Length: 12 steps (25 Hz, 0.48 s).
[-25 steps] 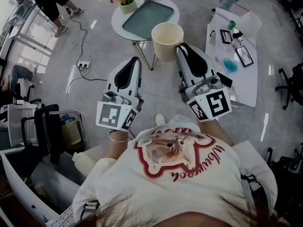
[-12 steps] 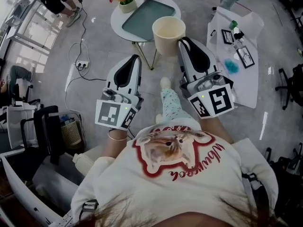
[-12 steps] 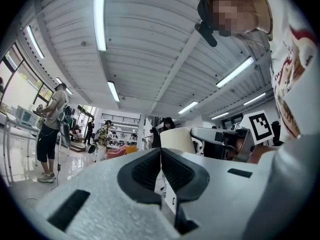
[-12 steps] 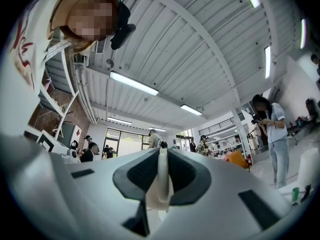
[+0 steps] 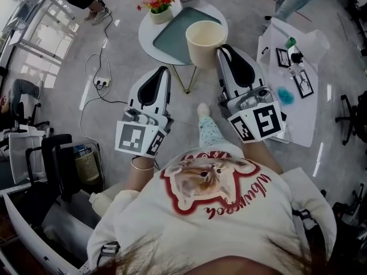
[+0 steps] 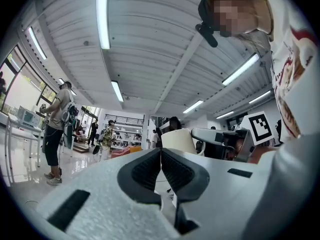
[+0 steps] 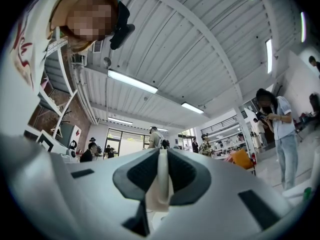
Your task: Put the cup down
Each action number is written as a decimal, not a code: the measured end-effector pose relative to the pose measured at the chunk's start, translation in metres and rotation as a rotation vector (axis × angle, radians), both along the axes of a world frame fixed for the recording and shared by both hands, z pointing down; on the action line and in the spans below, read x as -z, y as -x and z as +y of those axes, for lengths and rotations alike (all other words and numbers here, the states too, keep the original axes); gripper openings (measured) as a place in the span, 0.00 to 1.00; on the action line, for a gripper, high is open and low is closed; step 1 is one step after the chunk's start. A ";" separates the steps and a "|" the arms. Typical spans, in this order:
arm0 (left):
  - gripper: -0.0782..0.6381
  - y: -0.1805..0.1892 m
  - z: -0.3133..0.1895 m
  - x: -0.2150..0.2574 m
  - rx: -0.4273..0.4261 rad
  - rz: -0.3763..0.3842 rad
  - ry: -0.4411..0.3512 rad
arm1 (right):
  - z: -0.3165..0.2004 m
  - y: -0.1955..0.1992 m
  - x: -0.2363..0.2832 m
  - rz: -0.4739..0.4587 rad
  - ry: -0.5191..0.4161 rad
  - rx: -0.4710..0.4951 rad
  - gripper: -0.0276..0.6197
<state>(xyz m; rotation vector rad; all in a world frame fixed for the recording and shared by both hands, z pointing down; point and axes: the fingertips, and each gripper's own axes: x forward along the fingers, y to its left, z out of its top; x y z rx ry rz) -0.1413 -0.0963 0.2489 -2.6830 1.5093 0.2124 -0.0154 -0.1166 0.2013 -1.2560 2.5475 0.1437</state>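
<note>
Polished grey floor (image 5: 51, 119) lies below us. Our right claw (image 5: 221, 51) is clamped on the rim of the cream cup (image 5: 204, 42). Our left claw (image 5: 164, 73), jaws together and empty, hangs left of the cup. Just behind the cup stands the round white surface (image 5: 143, 32), carrying a teal tray (image 5: 172, 24) and, left of the cup, a flower pot (image 5: 160, 14).

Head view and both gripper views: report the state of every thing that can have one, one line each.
cup: upright, empty inside, gripped by its wall, not set down.
right claw: shut on the cup's wall.
left claw: shut, nothing between its jaws.
tray: lying flat on the round table, empty.
flower pot: upright on the table beside the tray, flowers in it.
</note>
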 end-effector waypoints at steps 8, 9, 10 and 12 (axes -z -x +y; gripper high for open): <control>0.13 0.002 -0.090 0.002 0.011 0.008 0.009 | -0.089 0.007 0.006 0.009 0.000 0.020 0.14; 0.13 0.001 -0.103 0.001 0.010 0.010 0.008 | -0.101 0.008 0.006 0.013 0.000 0.024 0.14; 0.13 0.001 -0.117 0.002 0.009 0.012 0.007 | -0.112 0.009 0.006 0.017 0.000 0.031 0.14; 0.13 -0.002 -0.143 0.004 0.013 0.016 0.005 | -0.134 0.009 0.007 0.022 0.003 0.047 0.14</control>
